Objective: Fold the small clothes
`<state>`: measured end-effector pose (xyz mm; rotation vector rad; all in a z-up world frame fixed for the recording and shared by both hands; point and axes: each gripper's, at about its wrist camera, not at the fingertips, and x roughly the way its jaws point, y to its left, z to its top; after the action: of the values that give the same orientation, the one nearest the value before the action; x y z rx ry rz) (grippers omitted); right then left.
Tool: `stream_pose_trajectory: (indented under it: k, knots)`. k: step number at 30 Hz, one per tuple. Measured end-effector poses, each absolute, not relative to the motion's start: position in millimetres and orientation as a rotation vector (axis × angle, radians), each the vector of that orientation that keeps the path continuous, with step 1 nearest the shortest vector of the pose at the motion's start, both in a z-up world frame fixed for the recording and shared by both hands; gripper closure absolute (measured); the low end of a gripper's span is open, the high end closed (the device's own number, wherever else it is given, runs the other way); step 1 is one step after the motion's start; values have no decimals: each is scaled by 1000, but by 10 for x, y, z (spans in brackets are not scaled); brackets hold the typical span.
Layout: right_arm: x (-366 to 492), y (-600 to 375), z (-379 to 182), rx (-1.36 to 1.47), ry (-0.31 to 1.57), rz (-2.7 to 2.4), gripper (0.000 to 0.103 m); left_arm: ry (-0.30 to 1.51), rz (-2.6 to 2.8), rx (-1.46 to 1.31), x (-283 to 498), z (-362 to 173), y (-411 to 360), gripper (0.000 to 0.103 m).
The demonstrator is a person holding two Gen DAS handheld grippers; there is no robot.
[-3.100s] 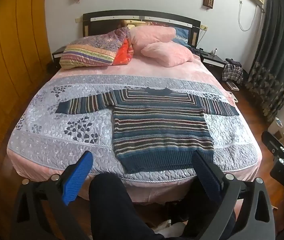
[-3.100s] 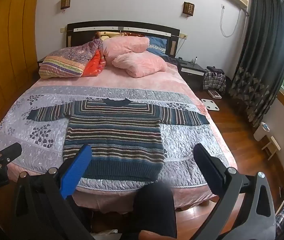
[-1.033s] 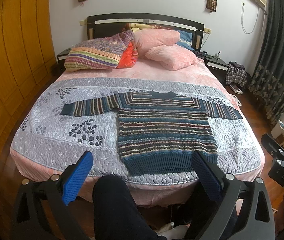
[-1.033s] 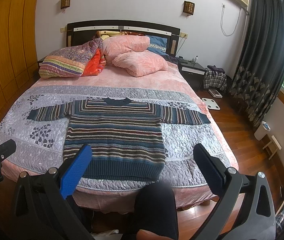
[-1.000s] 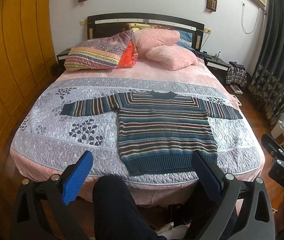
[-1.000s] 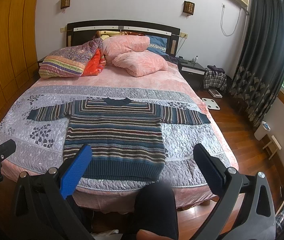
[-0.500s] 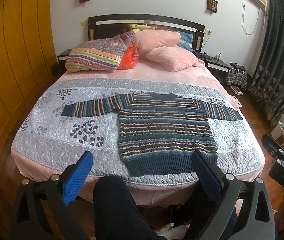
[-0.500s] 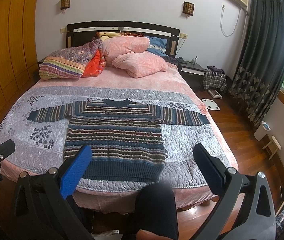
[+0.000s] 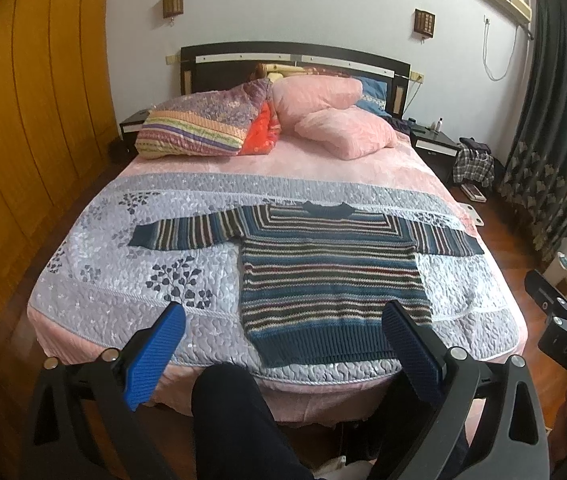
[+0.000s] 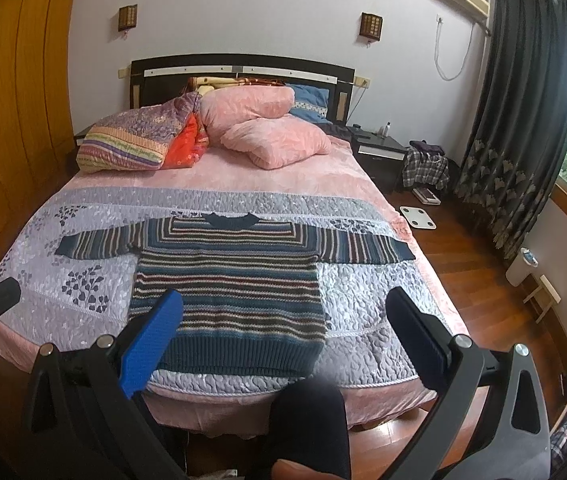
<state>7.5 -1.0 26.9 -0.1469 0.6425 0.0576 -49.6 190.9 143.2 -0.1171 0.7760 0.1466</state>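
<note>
On the bed [image 9: 95, 280], ahead of both spread-apart, empty tongs [image 9: 283, 330] [image 10: 287, 320], striped sweater [image 9: 331, 276] lies flat.

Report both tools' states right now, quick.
Left tool: open, holding nothing, short of the striped sweater.
Right tool: open, holding nothing.

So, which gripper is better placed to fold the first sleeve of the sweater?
Probably neither: left gripper and right gripper are both open, short of the bed. The sweater lies flat, each sleeve on its gripper's own side.
</note>
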Motion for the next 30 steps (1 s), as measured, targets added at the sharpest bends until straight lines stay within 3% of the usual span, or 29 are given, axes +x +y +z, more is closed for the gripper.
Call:
stream_pose_trajectory:
  k: [10, 14, 19, 23, 24, 26, 27, 30]
  knots:
    - [353, -153, 163, -109, 659, 108, 3, 744, 160, -103, -295, 1378, 1923, 4]
    - [700, -444, -113, 2, 653, 199, 3, 769, 175, -63, 16, 1132, 1935, 4]
    - [1499, -930, -647, 88, 813, 169, 3, 727, 7, -113, 327, 812, 1976, 4]
    - [2130, -1638, -1182, 349, 908, 159, 3, 787, -61, -139, 719, 485, 1952, 4]
    - [2310, -1882, -1366, 430, 932, 133, 7, 789, -79, -150, 805, 419, 1945, 4]
    - [2559, -2231, -1662, 538, 966, 100, 29, 796, -101, -168, 982, 277, 1923, 4]
    - [2717, -2446, -1872, 617, 1002, 90, 47, 807, -108, -176, 1077, 205, 1898, 4]
    - [3106, -2937, -2319, 791, 1028, 53, 49, 835, -135, -204, 1404, -29, 1873, 4]
